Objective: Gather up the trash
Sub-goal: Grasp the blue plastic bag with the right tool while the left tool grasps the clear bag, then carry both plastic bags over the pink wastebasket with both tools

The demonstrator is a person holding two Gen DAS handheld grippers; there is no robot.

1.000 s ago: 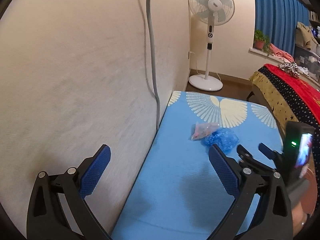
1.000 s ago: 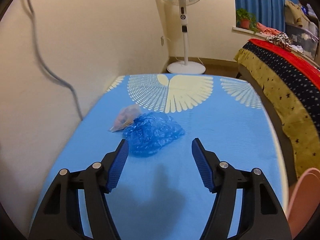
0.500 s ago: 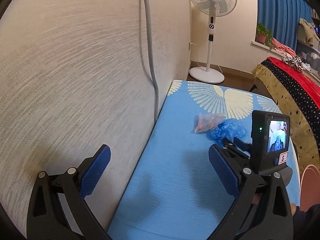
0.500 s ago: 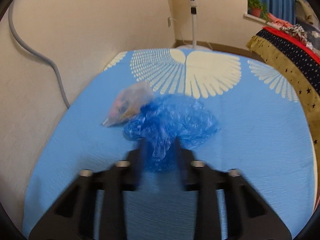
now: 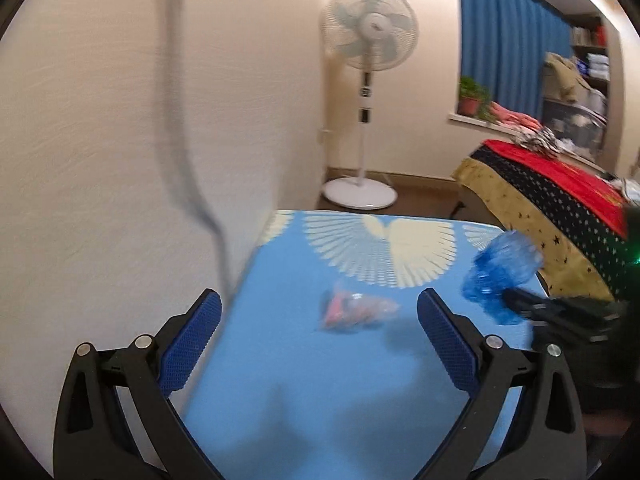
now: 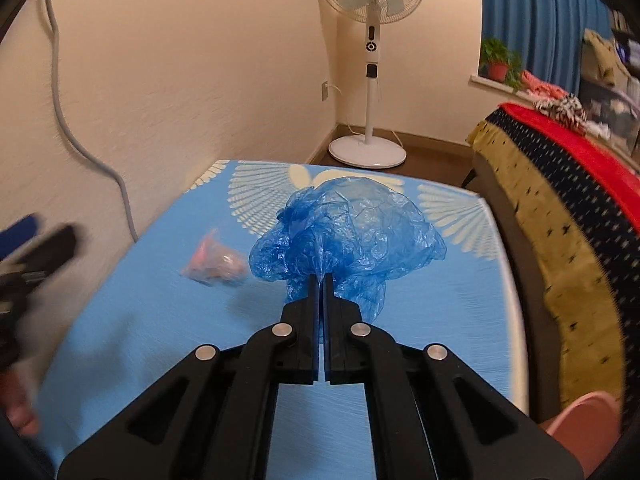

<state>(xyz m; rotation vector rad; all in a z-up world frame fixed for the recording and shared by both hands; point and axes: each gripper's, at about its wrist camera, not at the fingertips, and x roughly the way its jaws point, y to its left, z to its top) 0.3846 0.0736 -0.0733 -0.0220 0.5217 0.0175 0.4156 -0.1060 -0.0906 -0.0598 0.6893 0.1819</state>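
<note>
My right gripper [image 6: 321, 280] is shut on a crumpled blue plastic bag [image 6: 352, 232] and holds it lifted above the blue table [image 6: 160, 320]. The bag also shows in the left wrist view [image 5: 500, 268], at the right gripper's tips. A small clear bag with pink contents [image 6: 216, 264] lies on the table left of the blue bag; in the left wrist view it [image 5: 356, 312] lies ahead, between my fingers. My left gripper [image 5: 318, 336] is open and empty, low over the table by the wall.
The table [image 5: 320, 400] stands against a cream wall with a grey cable [image 5: 188, 184] hanging down it. A standing fan [image 6: 370, 60] is behind the table. A bed with a red and yellow cover [image 6: 560, 200] is on the right. A pink object [image 6: 588, 432] sits at the lower right.
My right gripper closed on the blue bag and lifted it off the table. The left gripper swung right, toward the small clear bag.
</note>
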